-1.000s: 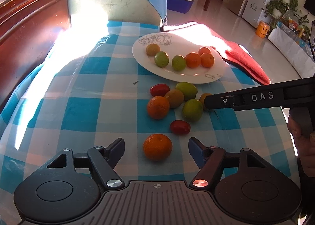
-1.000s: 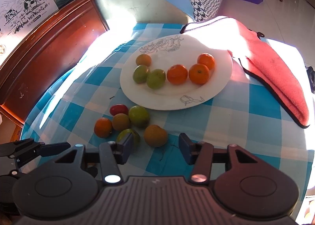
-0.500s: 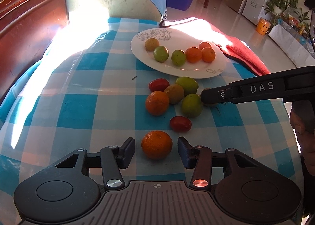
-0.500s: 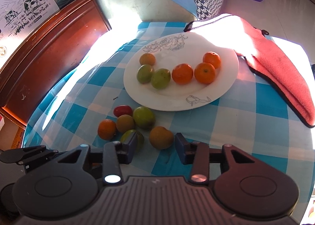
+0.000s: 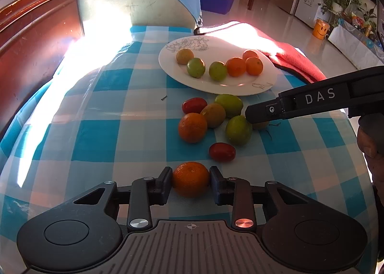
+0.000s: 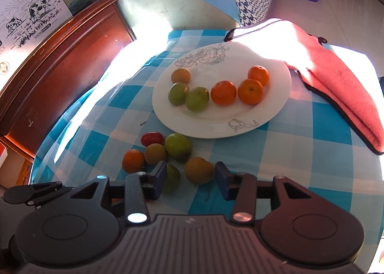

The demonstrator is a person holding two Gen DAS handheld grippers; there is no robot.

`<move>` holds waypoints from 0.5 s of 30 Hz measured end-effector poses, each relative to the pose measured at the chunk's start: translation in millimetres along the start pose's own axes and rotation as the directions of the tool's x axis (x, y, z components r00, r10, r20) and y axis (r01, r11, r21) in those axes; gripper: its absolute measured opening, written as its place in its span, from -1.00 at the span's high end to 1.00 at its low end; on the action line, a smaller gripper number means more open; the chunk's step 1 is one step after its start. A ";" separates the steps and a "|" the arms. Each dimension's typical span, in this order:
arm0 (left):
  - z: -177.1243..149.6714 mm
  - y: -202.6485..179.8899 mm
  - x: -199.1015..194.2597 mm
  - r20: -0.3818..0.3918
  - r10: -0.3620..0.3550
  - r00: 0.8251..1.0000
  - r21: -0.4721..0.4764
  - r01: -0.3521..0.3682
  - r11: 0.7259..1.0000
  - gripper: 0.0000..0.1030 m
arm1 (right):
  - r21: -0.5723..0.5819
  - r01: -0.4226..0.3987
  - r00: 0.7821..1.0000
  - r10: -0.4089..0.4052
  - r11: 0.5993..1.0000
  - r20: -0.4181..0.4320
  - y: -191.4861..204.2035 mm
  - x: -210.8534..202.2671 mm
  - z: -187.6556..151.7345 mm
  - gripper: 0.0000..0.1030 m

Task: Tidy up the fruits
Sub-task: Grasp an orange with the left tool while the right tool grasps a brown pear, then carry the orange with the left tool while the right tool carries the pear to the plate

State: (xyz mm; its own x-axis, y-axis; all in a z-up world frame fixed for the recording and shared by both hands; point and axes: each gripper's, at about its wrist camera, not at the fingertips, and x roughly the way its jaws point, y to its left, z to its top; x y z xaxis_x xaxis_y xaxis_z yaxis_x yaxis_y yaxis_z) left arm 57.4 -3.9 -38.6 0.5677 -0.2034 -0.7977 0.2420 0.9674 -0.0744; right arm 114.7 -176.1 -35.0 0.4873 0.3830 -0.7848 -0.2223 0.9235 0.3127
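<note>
Item: your left gripper (image 5: 190, 179), jaws just closed in, pads pinching an orange (image 5: 190, 178) on the checked tablecloth (image 5: 100, 134), nearest you. Item: your right gripper (image 6: 190, 175), jaws spread, a brownish fruit (image 6: 198, 170) between them, untouched. Item: white plate (image 6: 276, 106) beyond the loose pile, holding six fruits.

The left gripper (image 5: 190, 181) has just been closing its jaws, and both pads now press on the orange (image 5: 190, 179) that earlier sat loose in a wide gap. The right gripper (image 6: 190, 176) first narrowed, then reopened slightly around the brownish fruit (image 6: 199, 170) without touching it.
</note>
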 end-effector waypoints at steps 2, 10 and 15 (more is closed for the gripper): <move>0.1 0.0 -0.2 0.000 -0.002 1.000 -0.001 0.002 1.000 0.40 | 0.023 0.008 1.000 -0.008 1.000 0.002 -3.8 -0.1 0.3 0.10; -0.2 0.2 -0.1 0.002 0.001 1.000 0.003 -0.001 1.000 0.40 | 0.082 0.020 1.000 -0.020 0.996 -0.002 -13.3 -1.4 1.7 0.11; -1.4 -3.6 -0.1 0.007 0.014 1.000 0.024 -0.014 1.000 0.40 | 0.093 0.012 1.000 -0.010 0.996 -0.022 -12.6 4.0 1.5 0.21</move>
State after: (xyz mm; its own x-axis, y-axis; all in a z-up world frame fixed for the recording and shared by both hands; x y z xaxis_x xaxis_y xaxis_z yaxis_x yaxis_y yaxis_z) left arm 55.3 -7.2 -39.2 0.5762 -0.1907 -0.7947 0.2528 0.9663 -0.0486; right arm 120.7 -186.1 -41.4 0.4709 0.3735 -0.7992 -0.1371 0.9259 0.3519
